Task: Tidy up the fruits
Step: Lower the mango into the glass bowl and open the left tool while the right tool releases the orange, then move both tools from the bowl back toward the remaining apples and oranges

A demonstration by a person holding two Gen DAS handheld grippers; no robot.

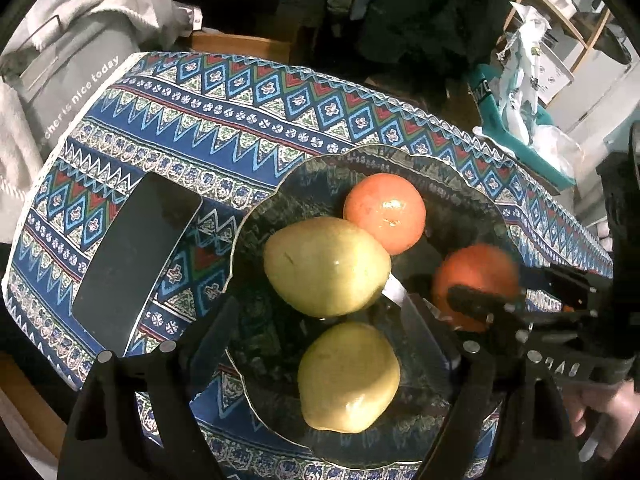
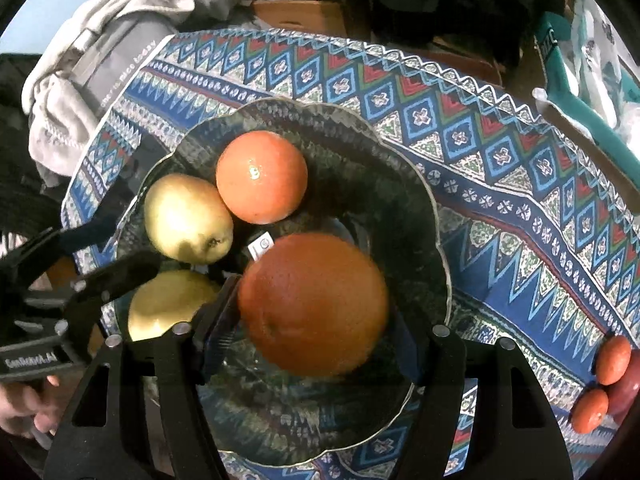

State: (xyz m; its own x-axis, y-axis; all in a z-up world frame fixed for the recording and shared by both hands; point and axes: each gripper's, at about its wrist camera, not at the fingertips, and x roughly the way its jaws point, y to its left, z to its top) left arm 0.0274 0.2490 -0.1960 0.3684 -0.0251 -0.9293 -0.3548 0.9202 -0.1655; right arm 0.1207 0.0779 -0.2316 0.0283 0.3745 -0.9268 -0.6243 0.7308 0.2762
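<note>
I am holding a big orange (image 2: 314, 304) in my right gripper (image 2: 316, 320), with my two fingers pressing on its left and right sides. The orange is hanging over the near part of a glass bowl (image 2: 420, 176). My left gripper (image 1: 320, 332) is waiting with its fingers wide apart and nothing between them, over the near pear (image 1: 348, 376). Another pear (image 1: 326, 266) is lying just beyond it, touching a smaller orange (image 1: 384, 212) at the far side of the bowl. The bowl is sitting on a blue patterned tablecloth (image 1: 240, 120). A dark phone (image 1: 136, 256) is lying to the left of the bowl. Two little tangerines (image 2: 600, 380) are resting on the cloth, far off to the right.
</note>
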